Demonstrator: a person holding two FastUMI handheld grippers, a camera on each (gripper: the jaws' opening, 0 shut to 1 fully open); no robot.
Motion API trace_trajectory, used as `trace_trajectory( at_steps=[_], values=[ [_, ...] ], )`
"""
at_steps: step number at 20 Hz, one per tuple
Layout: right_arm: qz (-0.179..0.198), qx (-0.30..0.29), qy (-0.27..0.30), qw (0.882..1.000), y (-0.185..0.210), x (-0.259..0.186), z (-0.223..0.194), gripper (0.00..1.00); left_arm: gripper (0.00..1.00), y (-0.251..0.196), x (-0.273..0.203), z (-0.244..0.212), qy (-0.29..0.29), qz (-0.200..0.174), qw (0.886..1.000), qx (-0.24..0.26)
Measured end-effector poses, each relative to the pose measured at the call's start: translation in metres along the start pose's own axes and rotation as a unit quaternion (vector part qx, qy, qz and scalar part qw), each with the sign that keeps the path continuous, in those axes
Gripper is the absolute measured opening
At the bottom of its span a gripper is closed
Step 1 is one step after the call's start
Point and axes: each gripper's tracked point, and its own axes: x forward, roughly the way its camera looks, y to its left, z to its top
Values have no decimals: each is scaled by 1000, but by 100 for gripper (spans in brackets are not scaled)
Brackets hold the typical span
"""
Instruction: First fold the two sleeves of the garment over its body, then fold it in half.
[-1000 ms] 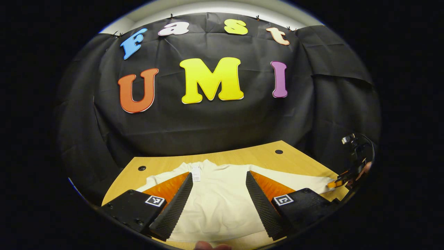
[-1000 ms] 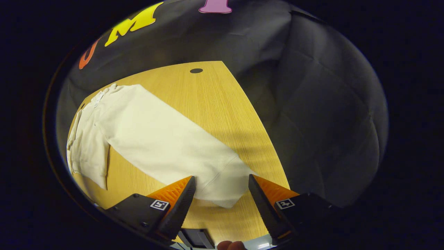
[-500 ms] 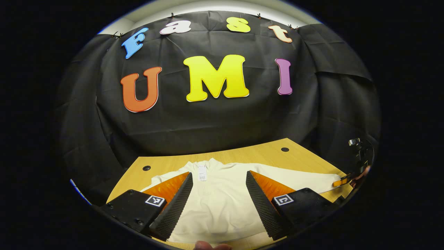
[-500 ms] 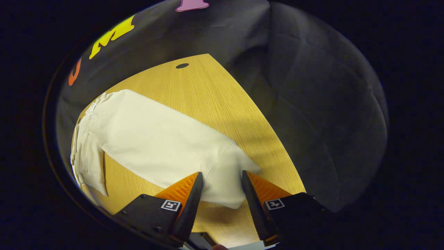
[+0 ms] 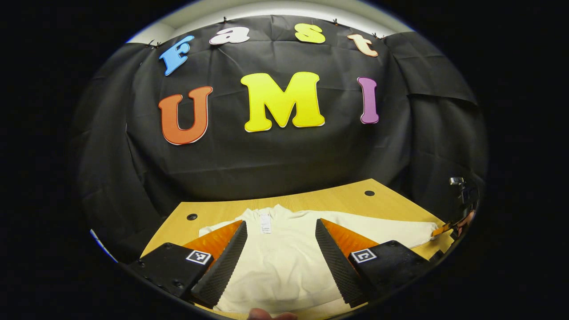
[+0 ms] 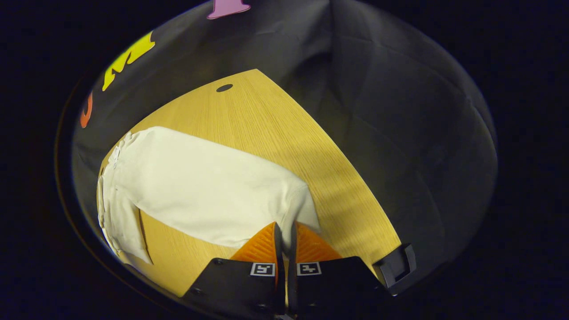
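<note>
A cream long-sleeved garment lies flat on the wooden table, collar and neck label toward the back wall. My left gripper hovers open over the garment's body, both fingers apart above the chest. In the right gripper view the right sleeve stretches out across the table, and my right gripper is shut on the sleeve's cuff. In the left gripper view the right gripper and the hand holding it appear at the far right, at the sleeve's end.
The table has a dark round hole near each back corner. Black cloth walls close in behind and to the right of the table. Bare wood lies beyond the sleeve toward the back right corner.
My right gripper moved forward onto the cuff and closed from wide open to shut on it. The left gripper drifted slightly and stays open over the body.
</note>
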Motion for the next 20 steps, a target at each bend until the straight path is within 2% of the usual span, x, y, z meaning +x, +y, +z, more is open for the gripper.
trace_trajectory(
  at_steps=[4, 8, 9, 13, 14, 16, 20],
  values=[
    [-3, -12, -31, 999, 8, -28, 18, 3, 98, 17, -4, -4, -4, 9, 1000, -7],
    [15, -50, -84, 995, 44, -74, 64, 3, 98, 36, -7, -11, -3, 23, 999, -23],
    [25, -60, -99, 993, 61, -87, 82, 1, 98, 41, -10, -13, -4, 28, 999, -27],
    [70, -96, -141, 983, 136, -136, 132, 3, 98, 69, -17, -23, -5, 51, 998, -48],
    [83, -111, -153, 979, 160, -147, 146, 0, 98, 77, -20, -26, -5, 57, 997, -57],
    [111, -140, -170, 969, 211, -171, 164, 3, 98, 96, -26, -35, -3, 74, 995, -69],
    [171, -197, -188, 947, 322, -198, 180, 1, 98, 144, -48, -46, -1, 118, 989, -91]
  ],
)
